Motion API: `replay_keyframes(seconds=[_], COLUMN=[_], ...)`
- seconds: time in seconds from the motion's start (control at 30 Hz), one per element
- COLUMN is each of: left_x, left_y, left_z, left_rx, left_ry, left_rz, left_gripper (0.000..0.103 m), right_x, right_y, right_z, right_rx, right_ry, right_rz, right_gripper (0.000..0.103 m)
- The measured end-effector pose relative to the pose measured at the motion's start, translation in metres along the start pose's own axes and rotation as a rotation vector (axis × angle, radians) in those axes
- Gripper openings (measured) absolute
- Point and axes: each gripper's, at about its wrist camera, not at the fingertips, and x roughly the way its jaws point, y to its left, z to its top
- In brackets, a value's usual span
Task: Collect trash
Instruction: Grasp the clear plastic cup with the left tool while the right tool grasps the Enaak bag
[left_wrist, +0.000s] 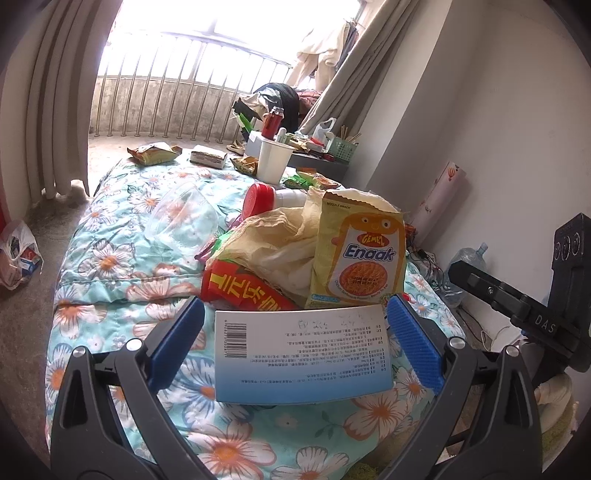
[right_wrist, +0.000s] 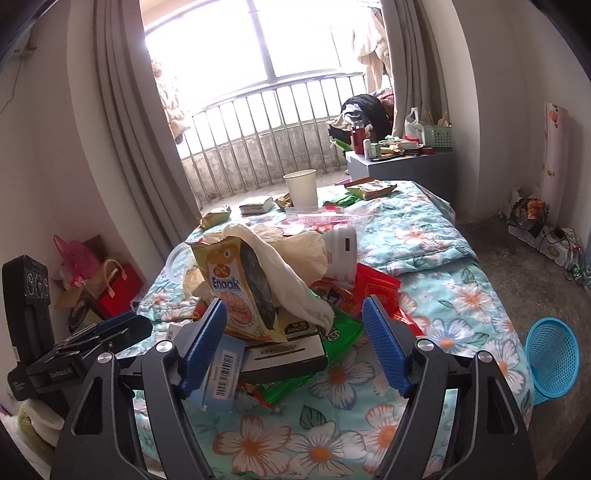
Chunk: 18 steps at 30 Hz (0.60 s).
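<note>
The left gripper (left_wrist: 295, 325) has its blue pads on both ends of a white and blue box (left_wrist: 301, 356), so it is grasping the box just above the flowered blanket (left_wrist: 110, 266). The right gripper (right_wrist: 295, 328) is not clenched: its jaws stand apart on both sides of the trash pile, and I cannot see the pads pressing on anything. Between them lie a dark box (right_wrist: 284, 354) and a green wrapper (right_wrist: 332, 343). In the pile, a yellow snack bag (left_wrist: 360, 254) leans on crumpled paper (left_wrist: 273, 240), beside a red wrapper (left_wrist: 243, 291) and a bottle with a red cap (left_wrist: 258, 201). Farther away stands a paper cup (left_wrist: 273, 160). A blue basket (right_wrist: 552, 358) is on the floor, beside the bed
</note>
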Motion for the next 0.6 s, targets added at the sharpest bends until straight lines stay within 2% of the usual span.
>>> replay_keyframes(seconds=[0.13, 0.23, 0.3, 0.37, 0.43, 0.53, 0.57, 0.6], left_x=[0.005, 0.011, 0.019, 0.035, 0.054, 0.082, 0.089, 0.095], left_y=[0.016, 0.039, 0.057, 0.074, 0.09, 0.108, 0.111, 0.114], left_z=[0.012, 0.032, 0.049, 0.067, 0.081, 0.094, 0.094, 0.093], left_rx=[-0.03, -0.056, -0.072, -0.075, -0.089, -0.096, -0.098, -0.102], left_ry=[-0.019, -0.046, -0.052, -0.032, 0.006, 0.068, 0.086, 0.098], left_rz=[0.028, 0.074, 0.095, 0.126, 0.113, 0.075, 0.073, 0.074], left_gripper=[0.092, 0.079, 0.078, 0.076, 0.075, 0.057, 0.055, 0.052], right_x=[0.025, 0.039, 0.045, 0.052, 0.059, 0.068, 0.072, 0.076], right_y=[0.015, 0.023, 0.025, 0.027, 0.028, 0.029, 0.029, 0.029], right_z=[0.011, 0.015, 0.017, 0.018, 0.021, 0.024, 0.024, 0.024], right_rx=[-0.037, -0.062, -0.081, -0.099, -0.11, -0.124, -0.128, -0.13], right_ry=[0.029, 0.049, 0.057, 0.072, 0.086, 0.105, 0.113, 0.128], right_rz=[0.052, 0.049, 0.046, 0.036, 0.03, 0.035, 0.039, 0.042], right_gripper=[0.058, 0.055, 0.055, 0.055, 0.055, 0.055, 0.054, 0.049])
